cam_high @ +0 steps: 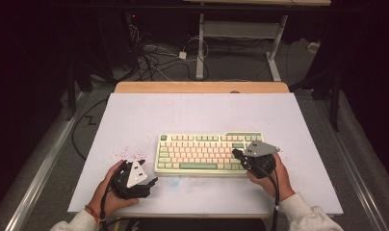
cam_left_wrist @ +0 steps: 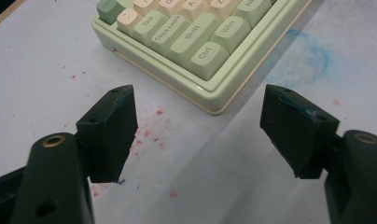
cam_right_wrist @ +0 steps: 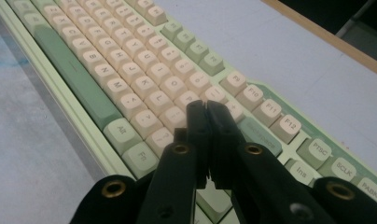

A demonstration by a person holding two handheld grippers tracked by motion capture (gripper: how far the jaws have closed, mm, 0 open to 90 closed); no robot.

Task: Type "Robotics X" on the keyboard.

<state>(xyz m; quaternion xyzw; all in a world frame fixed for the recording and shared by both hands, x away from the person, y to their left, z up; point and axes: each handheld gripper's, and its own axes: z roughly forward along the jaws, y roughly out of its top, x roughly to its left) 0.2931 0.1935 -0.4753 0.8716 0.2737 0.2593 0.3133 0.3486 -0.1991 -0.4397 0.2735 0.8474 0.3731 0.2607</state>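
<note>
A pale green keyboard [cam_high: 202, 151] with cream and green keys lies in the near middle of the white tabletop [cam_high: 192, 110]. My right gripper [cam_high: 236, 153] is shut with nothing between its jaws. Its tips hover over the keys at the keyboard's right end. In the right gripper view the closed tips [cam_right_wrist: 206, 106] sit just above the keys left of the green key, over the keyboard [cam_right_wrist: 130, 79]. My left gripper [cam_high: 148, 173] rests low at the keyboard's near left corner, open and empty. In the left gripper view the gripper [cam_left_wrist: 198, 126] has its jaws spread wide before the keyboard [cam_left_wrist: 191, 42] corner by the Ctrl key.
Red specks [cam_high: 127, 154] dot the tabletop left of the keyboard, and a blue smudge [cam_left_wrist: 312, 51] lies by its front edge. A wooden strip [cam_high: 202, 87] runs along the table's far edge. Cables [cam_high: 154, 57] and desk legs [cam_high: 200, 48] stand on the floor beyond.
</note>
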